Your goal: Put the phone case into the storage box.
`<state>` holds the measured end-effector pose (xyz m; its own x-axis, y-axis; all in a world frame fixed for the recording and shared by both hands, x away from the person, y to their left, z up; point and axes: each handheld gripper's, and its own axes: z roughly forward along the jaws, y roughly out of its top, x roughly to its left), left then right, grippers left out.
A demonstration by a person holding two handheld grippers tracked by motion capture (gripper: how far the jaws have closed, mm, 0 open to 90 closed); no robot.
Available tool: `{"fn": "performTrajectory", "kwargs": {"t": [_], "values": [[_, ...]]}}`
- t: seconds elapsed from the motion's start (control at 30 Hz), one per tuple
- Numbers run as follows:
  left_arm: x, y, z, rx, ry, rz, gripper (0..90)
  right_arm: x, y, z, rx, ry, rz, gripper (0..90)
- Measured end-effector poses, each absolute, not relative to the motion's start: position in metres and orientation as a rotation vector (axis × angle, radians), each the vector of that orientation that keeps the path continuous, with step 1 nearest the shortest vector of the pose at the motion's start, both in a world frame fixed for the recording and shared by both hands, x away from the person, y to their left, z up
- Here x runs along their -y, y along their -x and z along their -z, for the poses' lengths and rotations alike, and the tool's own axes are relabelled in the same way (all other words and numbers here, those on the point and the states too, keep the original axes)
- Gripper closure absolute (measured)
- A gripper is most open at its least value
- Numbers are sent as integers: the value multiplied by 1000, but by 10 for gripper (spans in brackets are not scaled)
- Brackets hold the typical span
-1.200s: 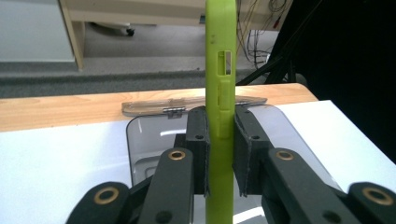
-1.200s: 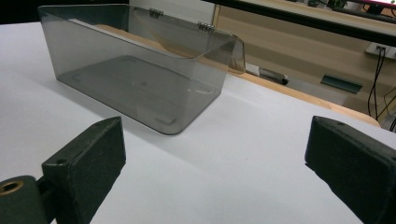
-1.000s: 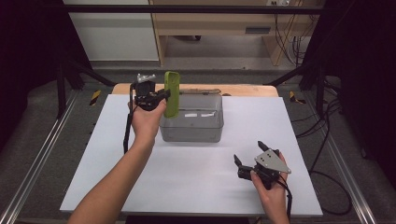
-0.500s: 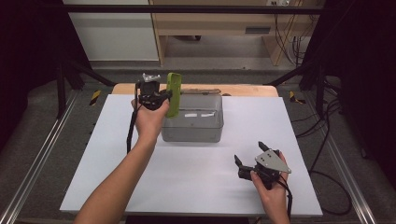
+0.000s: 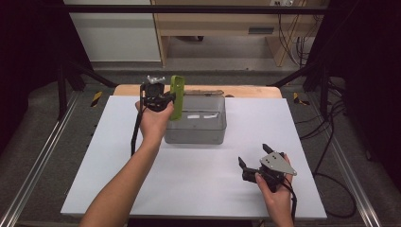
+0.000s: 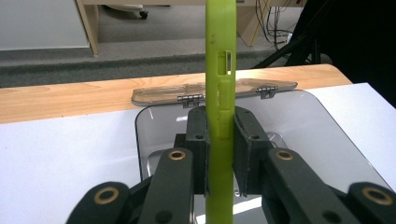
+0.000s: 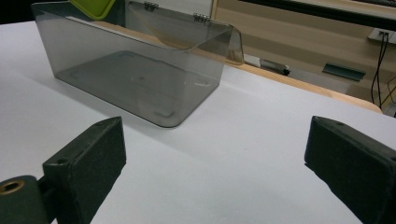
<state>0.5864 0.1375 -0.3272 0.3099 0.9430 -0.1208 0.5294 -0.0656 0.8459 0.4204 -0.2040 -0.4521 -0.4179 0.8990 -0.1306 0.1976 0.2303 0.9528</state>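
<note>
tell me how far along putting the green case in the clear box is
Done: the lime-green plastic phone case is picked up, clamped edge-on in the left hand-held gripper, and the smoky transparent plastic box has its hinged lid open. In hand: the case hangs upright above the box's left end. Left: lowering it in and letting go. The right hand-held gripper rests open on the white table, holding nothing.

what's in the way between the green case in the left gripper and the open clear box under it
Nothing visible. The left gripper holds the green case upright over the left end of the clear box, whose hinged lid is folded back behind it. The box looks empty, and the right gripper rests apart.
</note>
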Motion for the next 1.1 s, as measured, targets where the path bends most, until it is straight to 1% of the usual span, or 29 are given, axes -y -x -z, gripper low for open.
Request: {"fn": "performTrajectory", "kwargs": {"t": [0.73,1.1], "values": [[-137,-598,337,-1382,-1723,-567,776,203,-421,454,-1797,-1022,-1205,58],[-134,-599,342,-1390,-1758,-549,776,203,-421,454,-1800,-1029,-1202,58]]}}
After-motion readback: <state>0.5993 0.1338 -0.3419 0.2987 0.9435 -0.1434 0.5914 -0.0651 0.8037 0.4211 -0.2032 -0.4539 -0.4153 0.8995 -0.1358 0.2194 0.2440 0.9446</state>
